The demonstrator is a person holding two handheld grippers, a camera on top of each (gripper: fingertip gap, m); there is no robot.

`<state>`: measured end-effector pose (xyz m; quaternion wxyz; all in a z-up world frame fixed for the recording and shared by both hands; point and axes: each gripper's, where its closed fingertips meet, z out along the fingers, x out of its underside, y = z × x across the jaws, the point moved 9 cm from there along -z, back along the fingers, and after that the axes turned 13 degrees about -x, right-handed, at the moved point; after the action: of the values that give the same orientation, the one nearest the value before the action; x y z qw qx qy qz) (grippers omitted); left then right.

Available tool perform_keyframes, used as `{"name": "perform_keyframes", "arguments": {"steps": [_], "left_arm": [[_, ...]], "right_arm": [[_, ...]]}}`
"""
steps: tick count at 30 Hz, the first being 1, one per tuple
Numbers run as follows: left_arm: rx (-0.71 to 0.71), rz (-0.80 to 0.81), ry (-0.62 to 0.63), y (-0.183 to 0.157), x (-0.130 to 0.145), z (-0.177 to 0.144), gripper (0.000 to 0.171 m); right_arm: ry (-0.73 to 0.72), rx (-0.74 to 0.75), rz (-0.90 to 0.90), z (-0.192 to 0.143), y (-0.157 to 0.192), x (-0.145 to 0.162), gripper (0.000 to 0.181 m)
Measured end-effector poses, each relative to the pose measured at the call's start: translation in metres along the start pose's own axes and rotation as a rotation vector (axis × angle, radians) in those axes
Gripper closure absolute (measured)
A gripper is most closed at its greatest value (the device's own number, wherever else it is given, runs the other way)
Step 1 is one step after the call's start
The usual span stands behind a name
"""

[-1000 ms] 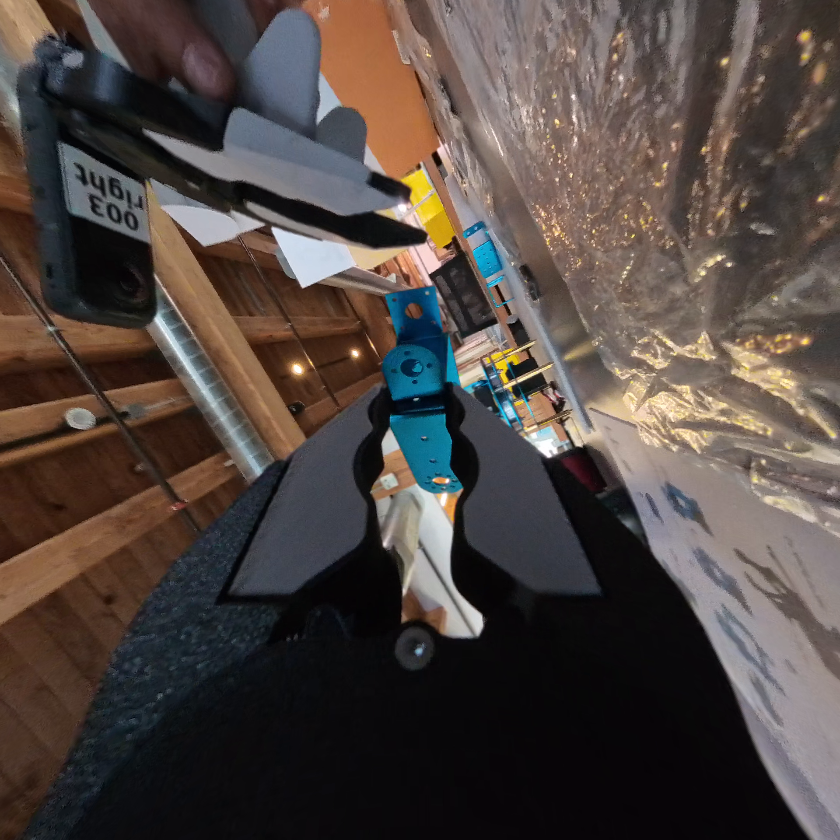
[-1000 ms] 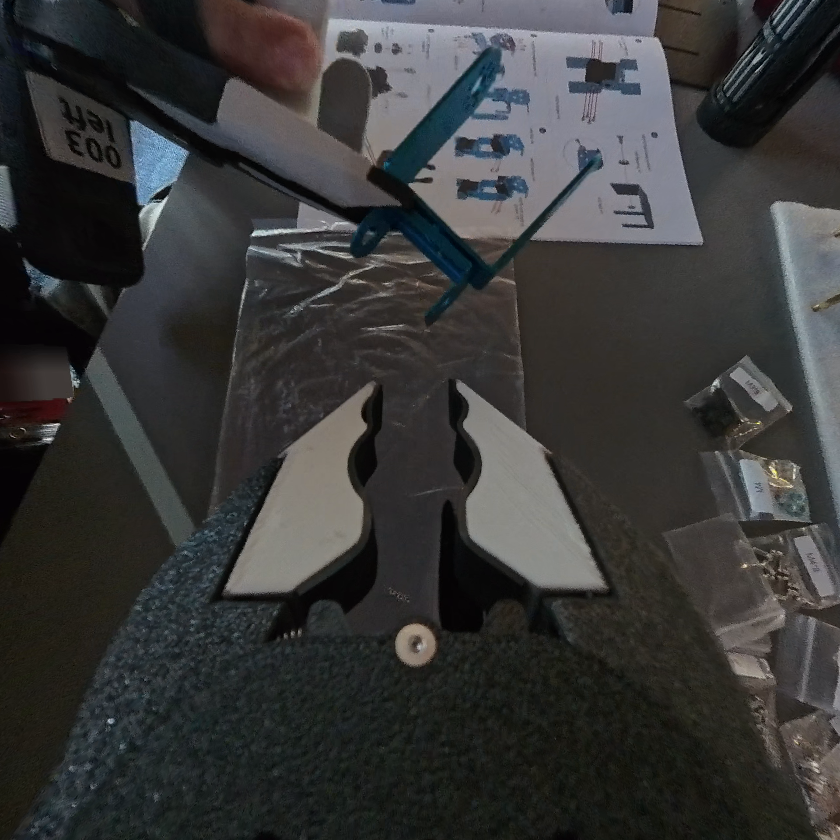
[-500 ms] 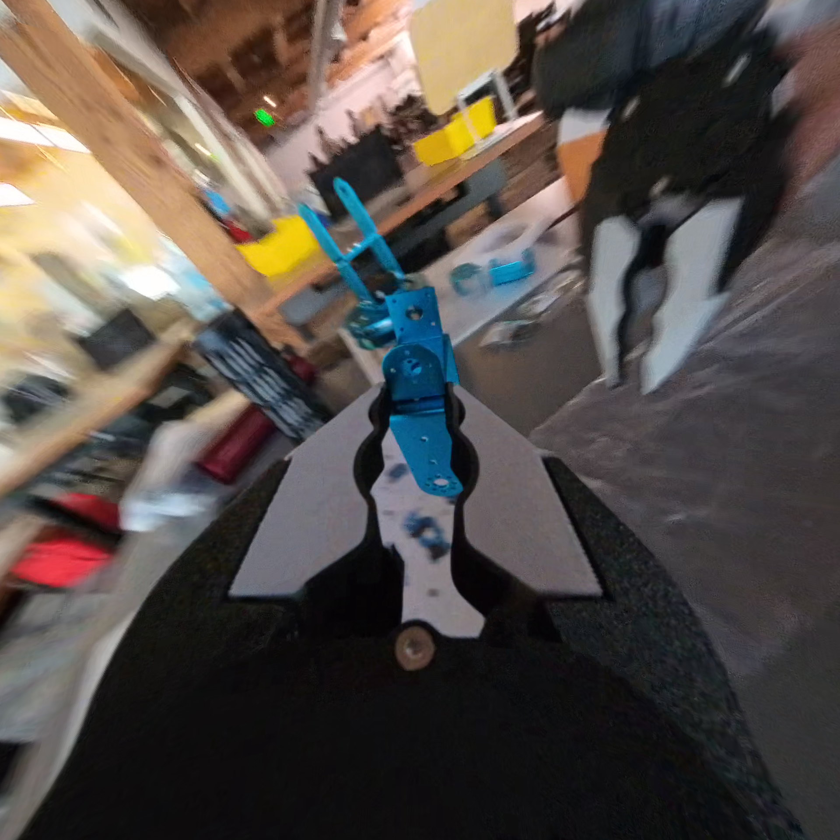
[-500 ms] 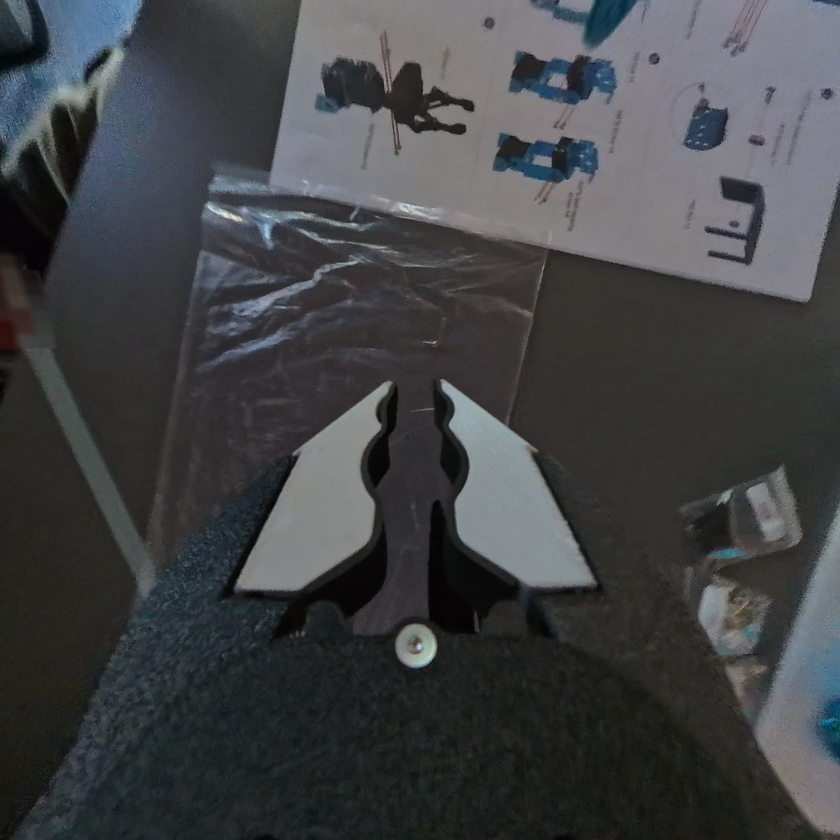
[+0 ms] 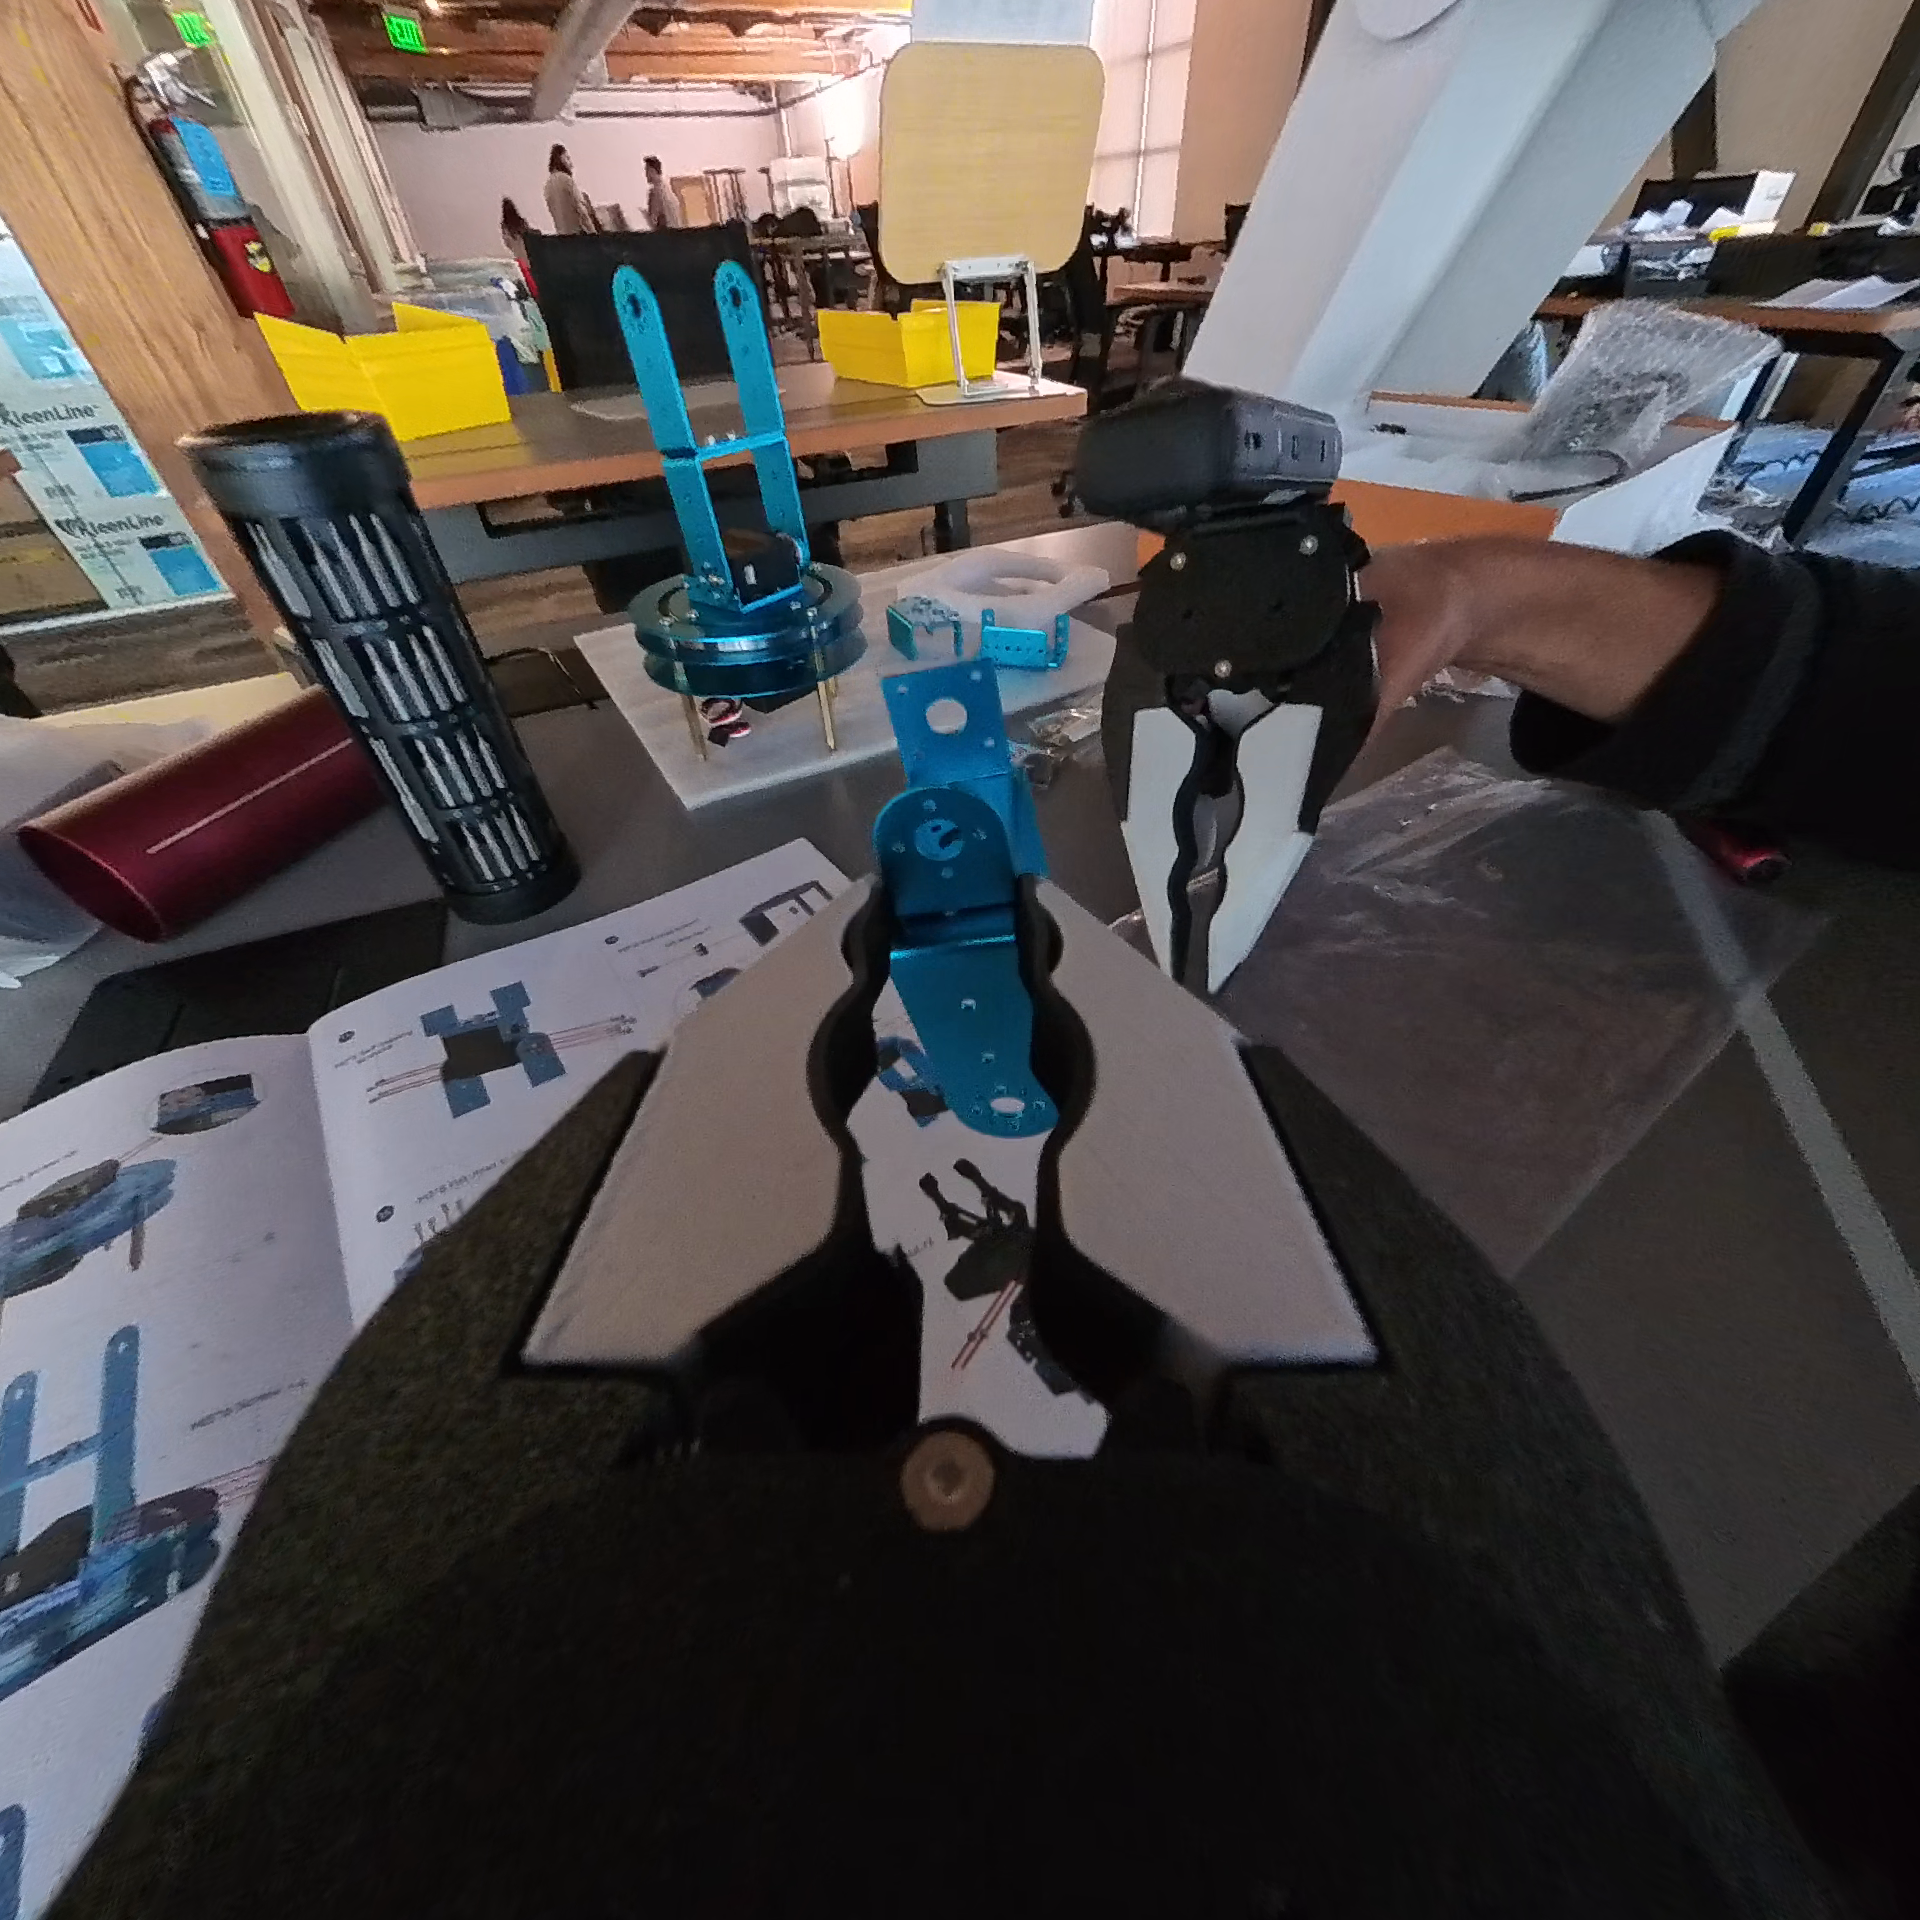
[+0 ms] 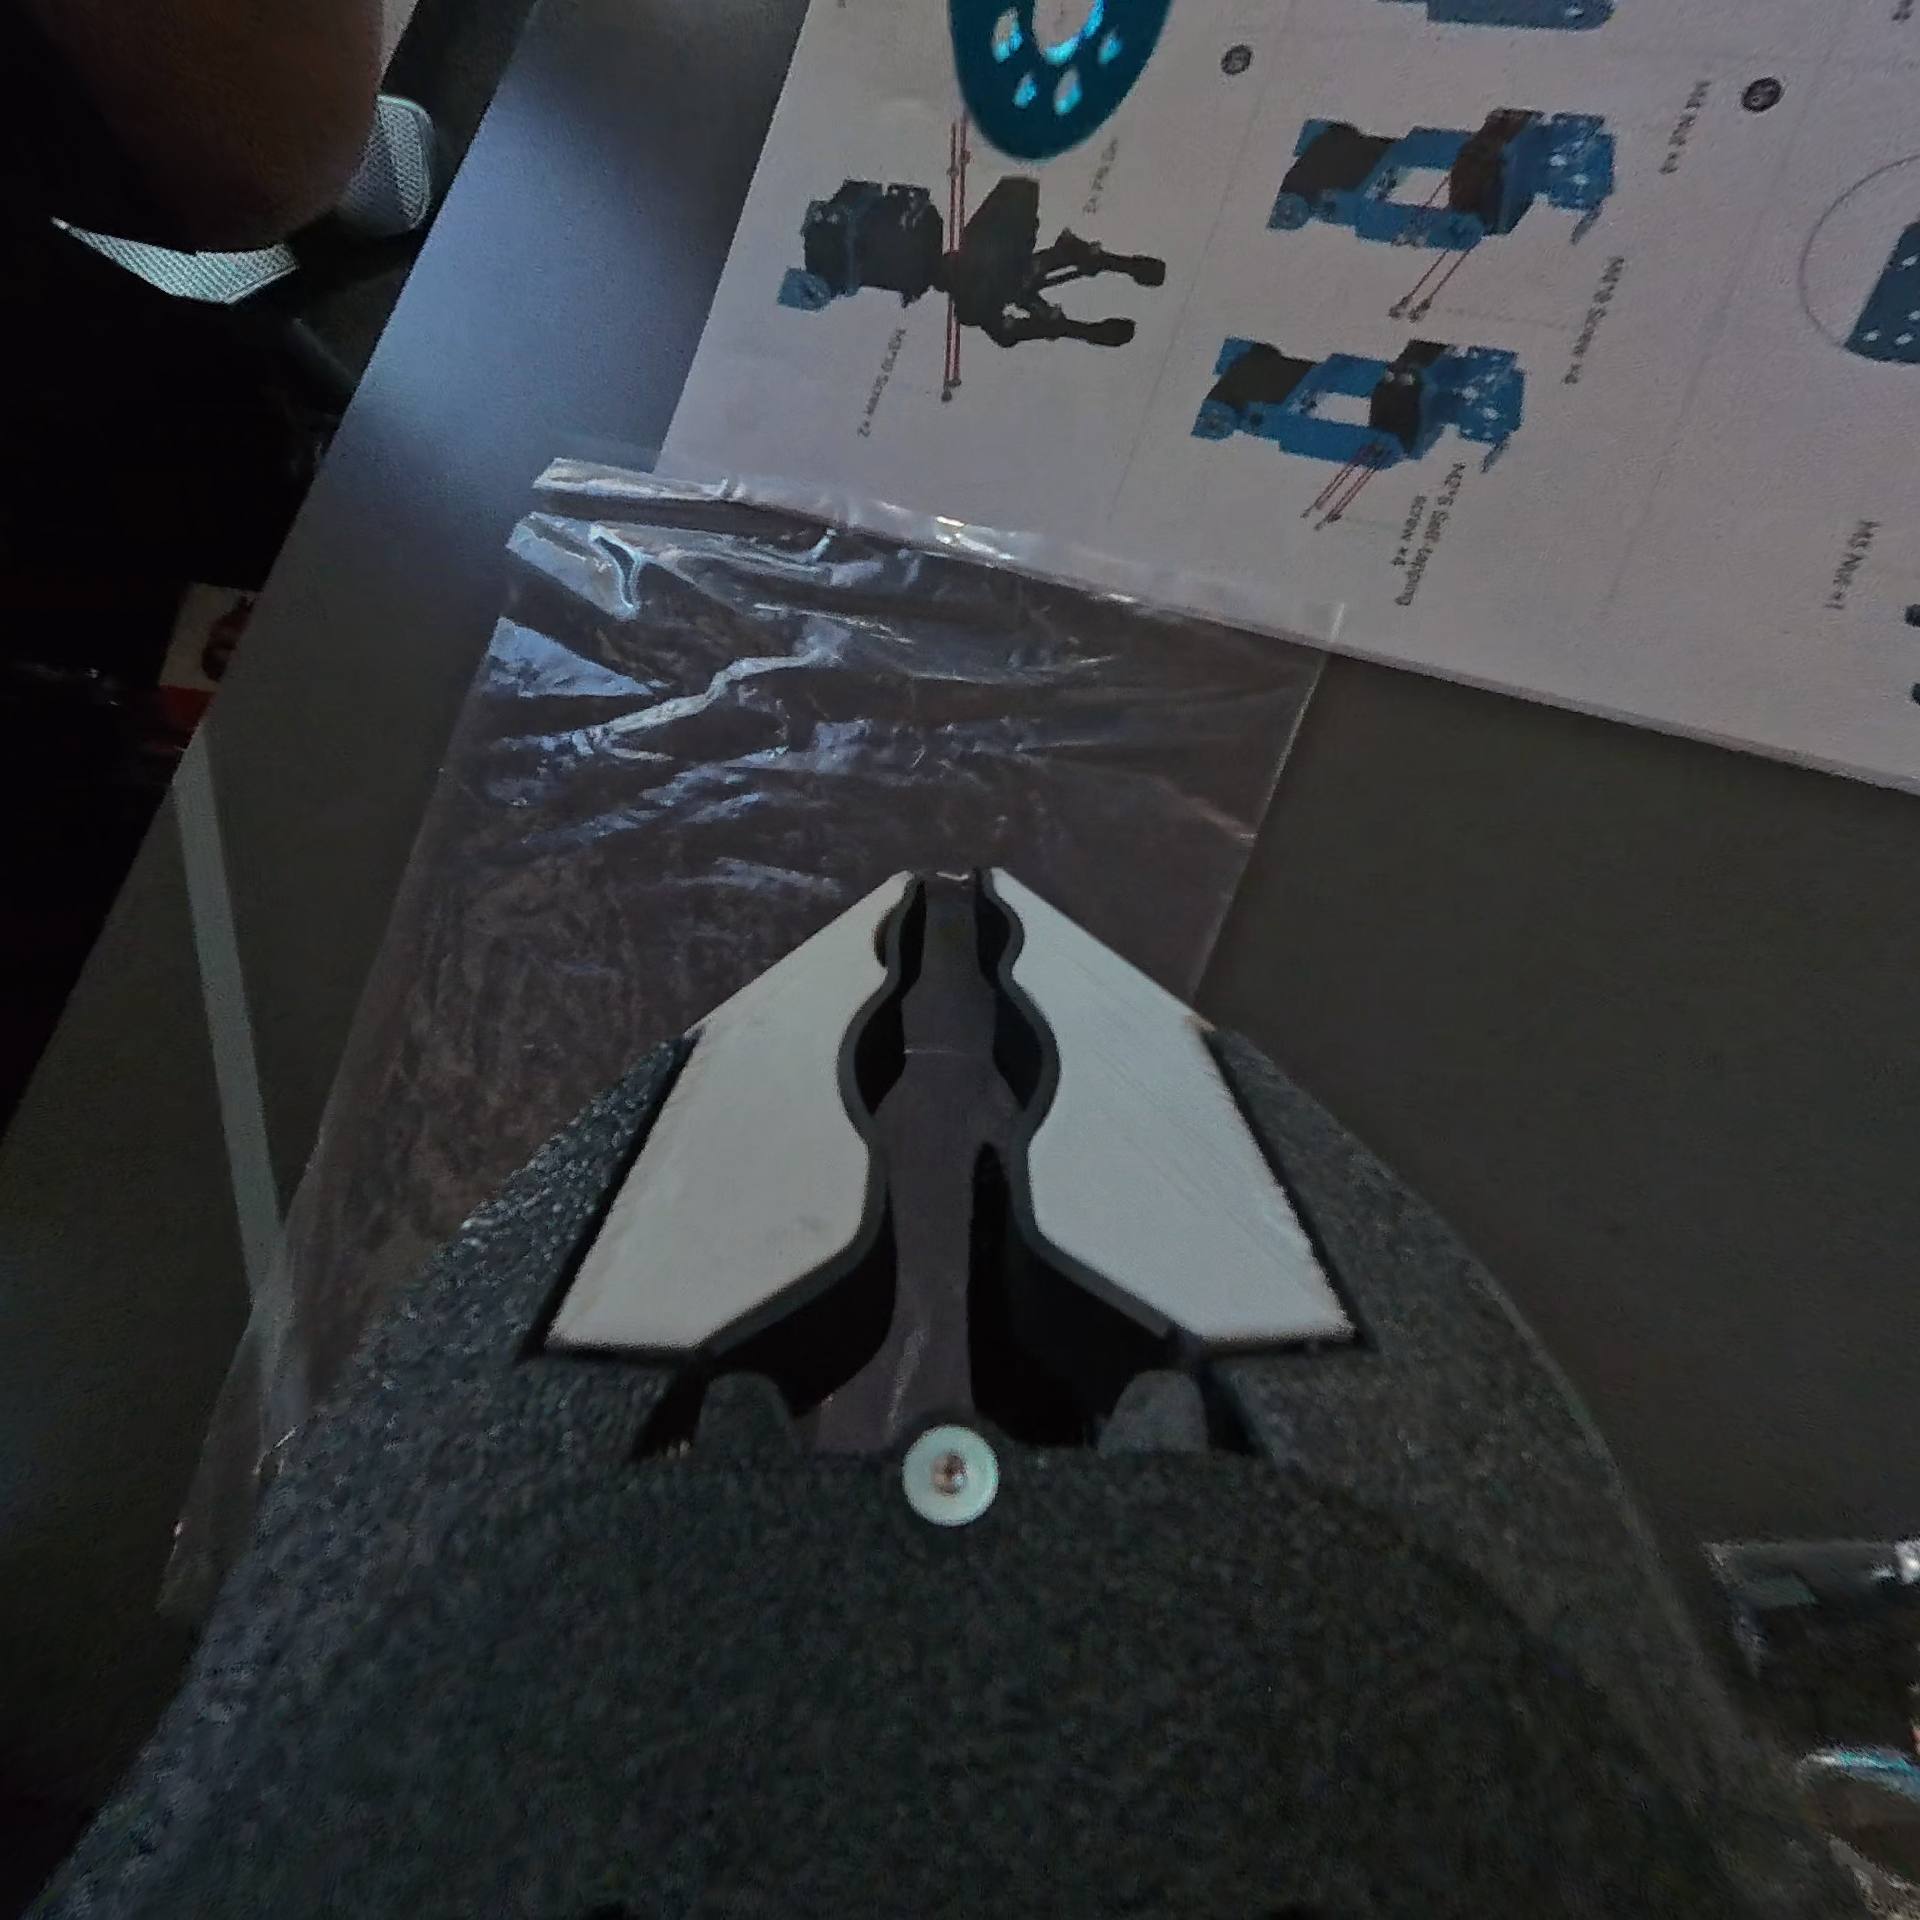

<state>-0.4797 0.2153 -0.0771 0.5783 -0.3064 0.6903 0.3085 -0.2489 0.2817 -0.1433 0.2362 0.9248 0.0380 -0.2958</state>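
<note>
One blue metal bracket (image 5: 951,935) is sitting pinched in the left gripper (image 5: 951,940), up above the open booklet (image 5: 499,1070). It looks light, hard and slippery, so its flat middle is best to hold. The right gripper (image 6: 948,878) is almost pressed together, holding nothing, over a clear bag (image 6: 831,727).

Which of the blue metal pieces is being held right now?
The bent blue bracket, pinched between the left gripper fingers; the others rest on the white foam board.
</note>
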Motion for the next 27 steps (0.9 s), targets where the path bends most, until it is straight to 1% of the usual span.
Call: {"name": "perform_keyframes", "arguments": {"steps": [3, 8, 12, 17, 20, 21, 23, 25, 27], "left_arm": [[0.001, 0.002, 0.004, 0.003, 0.002, -0.001, 0.149], [0.009, 0.010, -0.002, 0.004, -0.001, -0.004, 0.149], [0.018, 0.025, -0.006, 0.000, -0.003, -0.004, 0.148], [0.034, 0.040, -0.006, -0.005, -0.003, -0.004, 0.149], [0.028, 0.052, 0.001, -0.006, -0.003, -0.003, 0.149], [0.026, 0.052, 0.001, -0.006, -0.003, -0.003, 0.149], [0.031, 0.036, -0.003, -0.005, -0.004, -0.003, 0.149], [0.044, 0.020, -0.008, -0.006, -0.003, -0.003, 0.149], [0.066, 0.007, -0.006, -0.008, -0.002, 0.000, 0.150]], "right_arm": [[-0.014, -0.037, 0.003, 0.002, -0.002, 0.000, 0.171], [0.005, -0.052, 0.000, 0.003, 0.001, 0.001, 0.173], [0.016, -0.014, -0.026, 0.006, 0.002, -0.002, 0.177], [0.034, 0.015, -0.041, 0.008, 0.004, -0.006, 0.178], [0.055, 0.048, -0.046, 0.003, 0.005, -0.007, 0.178], [0.040, 0.051, -0.050, 0.000, 0.006, -0.008, 0.179], [0.027, 0.049, -0.062, 0.000, 0.008, -0.009, 0.178], [0.065, 0.113, -0.092, 0.001, 0.006, -0.008, 0.175], [0.077, 0.114, -0.118, 0.003, 0.008, -0.010, 0.177]]}}
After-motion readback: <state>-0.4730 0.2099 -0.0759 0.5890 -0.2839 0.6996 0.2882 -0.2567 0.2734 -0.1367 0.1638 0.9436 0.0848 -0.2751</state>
